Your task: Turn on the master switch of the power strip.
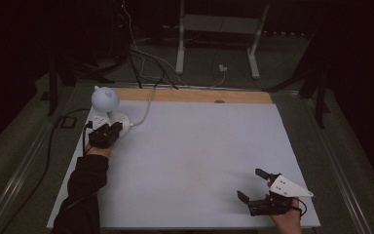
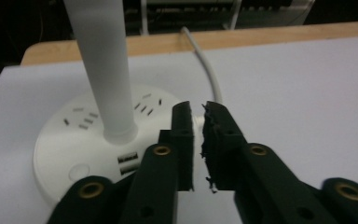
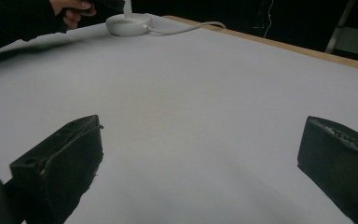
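Observation:
A white desk lamp stands at the table's far left, its round head (image 1: 105,99) above a disc base (image 1: 118,118). In the left gripper view the base (image 2: 65,140) shows socket slots, two USB ports and the upright stem (image 2: 105,70). My left gripper (image 1: 113,130) is at the base's near edge, jaws shut with only a thin gap and nothing between them (image 2: 198,112). A white cable (image 2: 205,60) leaves the base toward the far edge. My right gripper (image 1: 249,184) rests open at the near right over bare table (image 3: 200,140).
A white sheet (image 1: 199,161) covers the table, with a wooden strip (image 1: 195,95) along the far edge. Beyond it stand a white metal frame (image 1: 219,29) and loose cables on the floor. The lamp base (image 3: 128,23) and the other hand (image 3: 72,9) lie far off.

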